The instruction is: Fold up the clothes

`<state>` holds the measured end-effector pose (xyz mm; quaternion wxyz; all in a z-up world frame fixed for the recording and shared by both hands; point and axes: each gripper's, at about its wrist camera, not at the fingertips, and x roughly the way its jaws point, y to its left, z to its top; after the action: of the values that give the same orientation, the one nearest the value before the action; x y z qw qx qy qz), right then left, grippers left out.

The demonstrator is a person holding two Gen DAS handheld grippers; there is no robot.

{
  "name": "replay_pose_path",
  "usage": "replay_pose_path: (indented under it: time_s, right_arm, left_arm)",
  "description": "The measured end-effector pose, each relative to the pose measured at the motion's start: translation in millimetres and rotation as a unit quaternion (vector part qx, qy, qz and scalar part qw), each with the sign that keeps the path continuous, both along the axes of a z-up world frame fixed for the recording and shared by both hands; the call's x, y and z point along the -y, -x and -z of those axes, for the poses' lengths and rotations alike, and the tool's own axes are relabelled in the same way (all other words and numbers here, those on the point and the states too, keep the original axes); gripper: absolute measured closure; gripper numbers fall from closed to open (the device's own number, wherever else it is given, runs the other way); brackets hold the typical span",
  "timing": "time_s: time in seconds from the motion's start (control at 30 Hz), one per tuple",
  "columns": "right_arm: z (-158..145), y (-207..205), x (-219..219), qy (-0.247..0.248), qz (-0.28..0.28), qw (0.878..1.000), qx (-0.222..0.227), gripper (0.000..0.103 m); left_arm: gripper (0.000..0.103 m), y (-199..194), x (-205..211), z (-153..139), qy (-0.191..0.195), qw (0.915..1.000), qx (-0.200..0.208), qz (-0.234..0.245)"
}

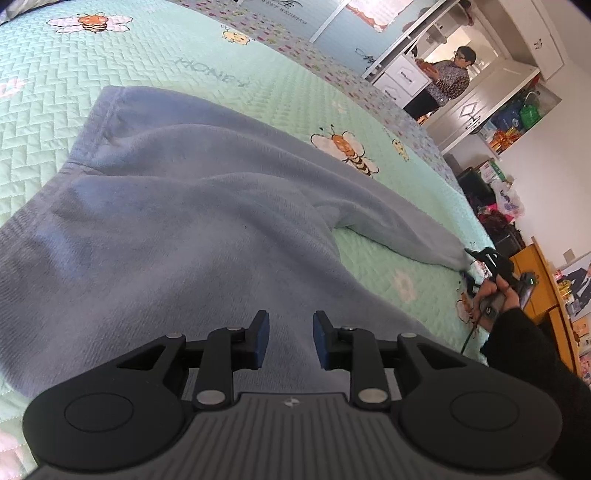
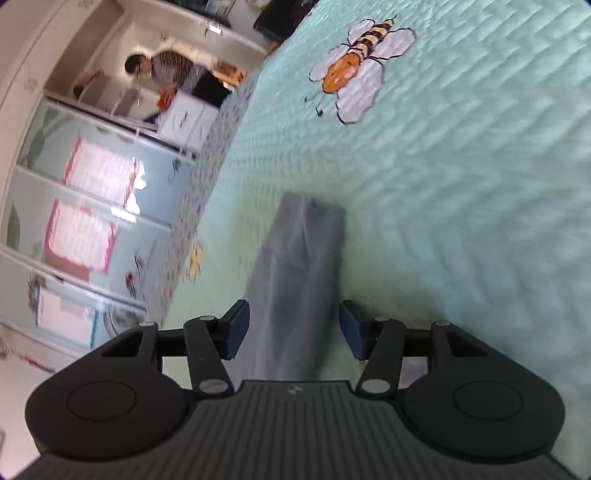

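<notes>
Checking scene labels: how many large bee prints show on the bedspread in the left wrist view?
2: one bee print near the top left corner, another bee print right of the blue garment. Others may lie hidden beneath it.

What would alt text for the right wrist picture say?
A blue-grey sleeve lies on a mint quilted bedspread between the open fingers of the right gripper, not pinched. A bee design decorates the bedspread.

Was a bed (image 1: 155, 62) covered edge to edge by a mint-green quilted spread printed with bees (image 1: 345, 151) and flowers. Lay directly on it a blue-grey fleece garment (image 1: 177, 229), body spread wide, one sleeve (image 2: 295, 280) stretched toward the bed's right edge.
</notes>
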<state>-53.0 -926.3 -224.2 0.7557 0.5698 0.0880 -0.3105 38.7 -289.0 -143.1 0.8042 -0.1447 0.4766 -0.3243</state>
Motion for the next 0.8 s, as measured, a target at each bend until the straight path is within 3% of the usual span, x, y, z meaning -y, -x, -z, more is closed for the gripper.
replay_pose_path:
  time_s: [0.03, 0.1, 0.17, 0.23, 0.37, 0.4, 0.47, 0.53, 0.57, 0.67, 0.8]
  right_arm:
    - [1, -6, 6, -0.005, -0.006, 1.0, -0.01, 0.096]
    - [-5, -8, 14, -0.006, -0.019, 1.0, -0.024, 0.096]
    - [-27, 7, 12, 0.037, -0.028, 0.999, -0.013, 0.096]
    - [-52, 31, 10, 0.083, -0.032, 0.996, -0.005, 0.096]
    - [-78, 88, 14, 0.103, -0.005, 0.995, 0.011, 0.096]
    - [-75, 98, 17, 0.096, 0.001, 0.995, 0.003, 0.091]
    - [-51, 107, 26, 0.032, 0.003, 0.999, -0.037, 0.08]
    - [-42, 122, 20, -0.001, 0.026, 0.997, -0.071, 0.079]
    - [-44, 131, 10, 0.001, 0.032, 0.997, -0.064, 0.077]
    - [-60, 158, -34, 0.031, 0.027, 0.999, -0.017, 0.054]
    - [-75, 180, -105, 0.07, -0.053, 0.996, 0.001, 0.051]
  left_arm:
    - [0.076, 0, 1, -1, -0.001, 1.0, 0.001, 0.002]
    - [0.076, -1, 2, -3, -0.003, 1.0, 0.006, 0.005]
    - [0.076, -1, 1, -5, -0.001, 0.9999, 0.011, 0.005]
    - [0.076, -1, -1, -7, 0.004, 0.9999, 0.012, 0.004]
    - [0.076, 4, -2, -7, 0.02, 0.9998, 0.01, 0.003]
    - [0.076, 5, -2, -6, 0.023, 0.9997, 0.008, 0.004]
    - [0.076, 6, -5, -8, 0.024, 0.9996, 0.012, 0.0]
    - [0.076, 7, -12, -15, 0.024, 0.9994, 0.023, -0.006]
    - [0.076, 5, -18, -20, 0.026, 0.9991, 0.03, -0.013]
    - [0.072, -8, -39, -36, 0.03, 0.9972, 0.056, -0.04]
    - [0.068, -46, -56, -49, 0.006, 0.9944, 0.082, -0.067]
